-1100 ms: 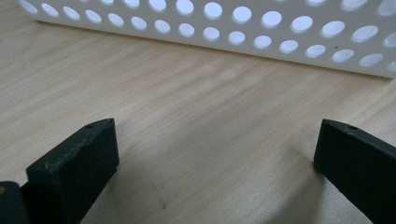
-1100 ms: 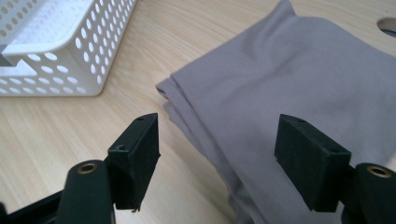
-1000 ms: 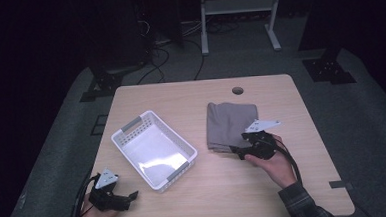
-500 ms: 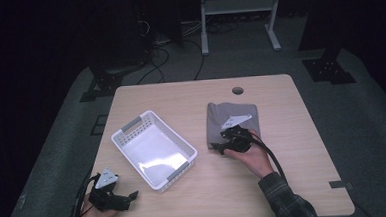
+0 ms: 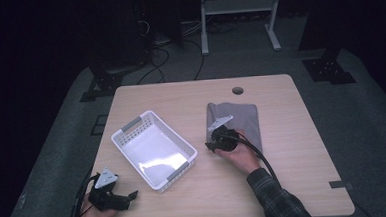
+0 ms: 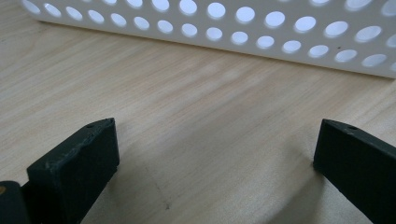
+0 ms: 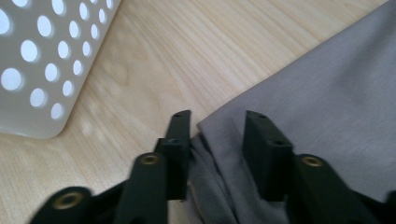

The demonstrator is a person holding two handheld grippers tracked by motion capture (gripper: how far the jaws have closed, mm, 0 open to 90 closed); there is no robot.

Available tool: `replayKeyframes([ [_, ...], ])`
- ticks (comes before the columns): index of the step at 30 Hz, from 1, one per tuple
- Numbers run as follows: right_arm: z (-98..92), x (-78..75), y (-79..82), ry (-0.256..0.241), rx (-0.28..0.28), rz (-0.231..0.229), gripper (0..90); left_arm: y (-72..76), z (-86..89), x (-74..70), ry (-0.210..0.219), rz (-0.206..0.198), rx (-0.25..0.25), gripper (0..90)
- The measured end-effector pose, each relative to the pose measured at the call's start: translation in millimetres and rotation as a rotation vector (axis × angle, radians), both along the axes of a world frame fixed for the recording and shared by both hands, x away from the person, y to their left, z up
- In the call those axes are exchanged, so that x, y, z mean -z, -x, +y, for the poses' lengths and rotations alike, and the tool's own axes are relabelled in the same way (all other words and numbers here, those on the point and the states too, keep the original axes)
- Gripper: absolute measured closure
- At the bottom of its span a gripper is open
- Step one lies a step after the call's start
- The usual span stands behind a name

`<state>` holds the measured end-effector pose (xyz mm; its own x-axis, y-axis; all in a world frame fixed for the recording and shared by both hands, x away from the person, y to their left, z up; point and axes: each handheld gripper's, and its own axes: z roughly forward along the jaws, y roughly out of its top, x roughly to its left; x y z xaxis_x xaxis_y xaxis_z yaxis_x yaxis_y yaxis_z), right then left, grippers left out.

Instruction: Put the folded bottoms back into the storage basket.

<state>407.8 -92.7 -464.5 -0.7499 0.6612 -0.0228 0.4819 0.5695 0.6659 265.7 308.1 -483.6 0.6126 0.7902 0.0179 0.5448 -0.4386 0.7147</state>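
Note:
A folded grey cloth (image 5: 242, 119) lies on the right half of the wooden table (image 5: 180, 96). My right gripper (image 5: 214, 145) is at its near left corner. In the right gripper view the jaws (image 7: 217, 116) pinch that corner, and the grey cloth (image 7: 327, 93) wrinkles and bunches between them. A white perforated basket (image 5: 132, 125) sits at the left centre, nothing inside it. My left gripper (image 5: 129, 197) rests at the near left corner of the table. Its jaws (image 6: 217, 126) stand wide open over bare wood, facing the basket wall (image 6: 233, 28).
The basket's corner (image 7: 37, 70) lies a short way left of the right gripper. A round cable hole (image 5: 237, 90) sits near the table's far edge. Bare wood runs between basket and cloth. Dark floor, cables and a white stand (image 5: 238, 6) are beyond the table.
My right gripper has moved left along the cloth's near edge to its near left corner and closed on it. The left gripper has stayed put.

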Motion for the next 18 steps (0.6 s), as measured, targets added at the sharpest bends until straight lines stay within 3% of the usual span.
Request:
replayKeyframes([
  [5,-0.3,2.0,-0.2,0.006,0.016,0.000,81.8,0.0,0.0,0.1,0.002,0.000,-0.004,0.0],
  [12,-5.1,0.9,4.1,-0.019,0.010,0.047,83.7,-0.1,0.1,0.0,0.002,0.001,-0.006,0.0],
  [18,-17.7,1.1,28.2,-0.043,-0.061,0.074,83.5,-0.2,0.1,0.1,0.003,-0.001,-0.007,0.0],
])
